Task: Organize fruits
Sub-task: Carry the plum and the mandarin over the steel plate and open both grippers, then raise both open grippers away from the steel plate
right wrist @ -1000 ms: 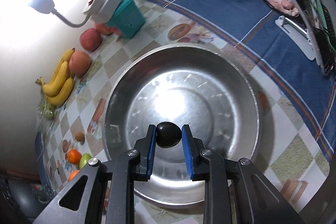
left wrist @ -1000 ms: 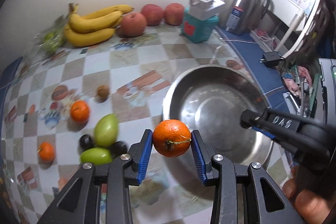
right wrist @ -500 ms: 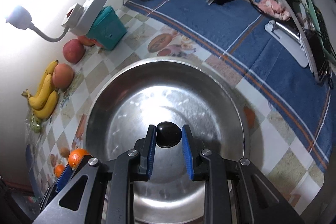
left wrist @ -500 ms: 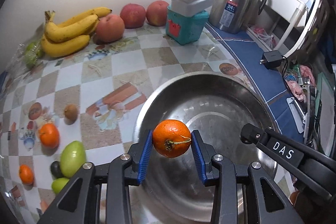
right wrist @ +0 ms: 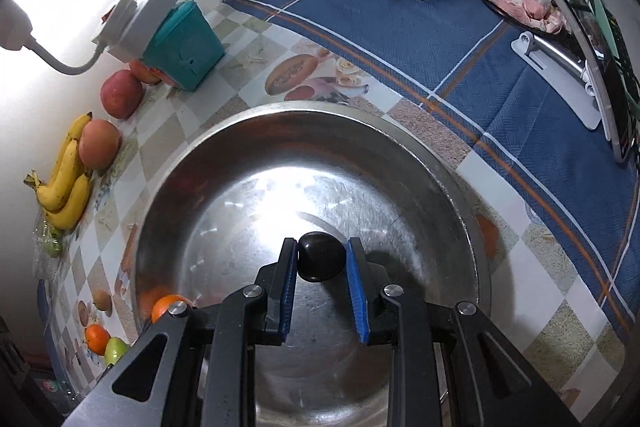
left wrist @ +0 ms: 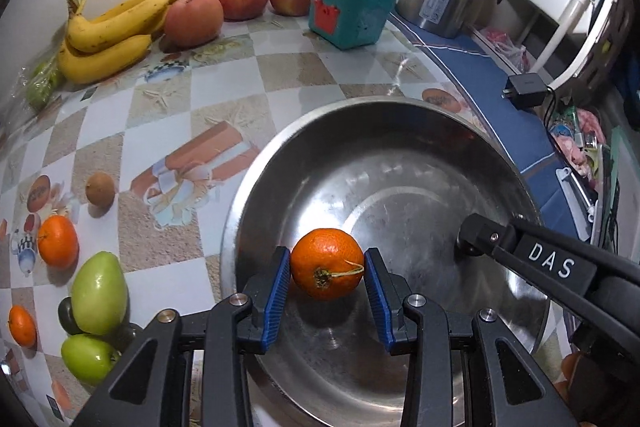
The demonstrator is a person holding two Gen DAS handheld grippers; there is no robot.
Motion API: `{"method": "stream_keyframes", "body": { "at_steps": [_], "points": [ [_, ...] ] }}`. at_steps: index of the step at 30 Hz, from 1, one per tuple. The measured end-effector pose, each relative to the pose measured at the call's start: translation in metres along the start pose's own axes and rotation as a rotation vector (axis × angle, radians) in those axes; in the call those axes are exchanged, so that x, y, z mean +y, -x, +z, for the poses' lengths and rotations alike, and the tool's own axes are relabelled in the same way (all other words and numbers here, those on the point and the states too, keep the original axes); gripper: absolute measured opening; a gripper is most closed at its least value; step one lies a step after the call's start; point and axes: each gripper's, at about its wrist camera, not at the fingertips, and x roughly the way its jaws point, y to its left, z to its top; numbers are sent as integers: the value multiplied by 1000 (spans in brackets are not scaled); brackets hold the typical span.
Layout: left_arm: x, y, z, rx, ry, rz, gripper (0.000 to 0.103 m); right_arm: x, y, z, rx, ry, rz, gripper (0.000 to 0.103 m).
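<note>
Along the bench's back edge lie three bananas [left wrist: 112,31] and three apples [left wrist: 194,19]. Over the steel bowl [left wrist: 400,155], the left gripper [left wrist: 326,273] has its fingers clamped on one mandarin [left wrist: 326,269], the right gripper [right wrist: 322,263] on one dark plum [right wrist: 322,261]. Both grippers have sunk lower into the bowl since a second ago.

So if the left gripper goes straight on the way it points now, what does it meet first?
Most likely the inner floor of the steel bowl. The left gripper holds the orange above it, with nothing visible between, though depth is hard to judge.

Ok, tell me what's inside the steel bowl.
Nothing rests in the bowl that I can see; its floor shows bare. The orange and dark fruit hang over it in the grippers, which hide the near part.
</note>
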Motion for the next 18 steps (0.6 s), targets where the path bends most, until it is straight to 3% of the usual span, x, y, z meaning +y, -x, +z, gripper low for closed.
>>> {"method": "stream_keyframes", "body": {
  "at_steps": [4, 7, 11, 13, 15, 18],
  "points": [
    [-2, 8, 2, -25, -3, 0, 43, 1, 1, 1, -4, 1, -2, 26],
    [0, 14, 5, -34, 6, -11, 53, 1, 0, 0, 3, 1, -3, 26],
    [-1, 17, 6, -40, 4, -13, 55, 3, 0, 1, 4, 13, -4, 26],
    [-1, 20, 7, -45, 4, -15, 58, 4, 1, 1, 1, 18, -1, 28],
    [0, 23, 8, -51, 6, -20, 60, 5, 2, 2, -5, 21, -2, 37],
    [0, 27, 10, -53, 4, -15, 62, 5, 4, 3, -8, 18, 4, 39]
  ]
}}
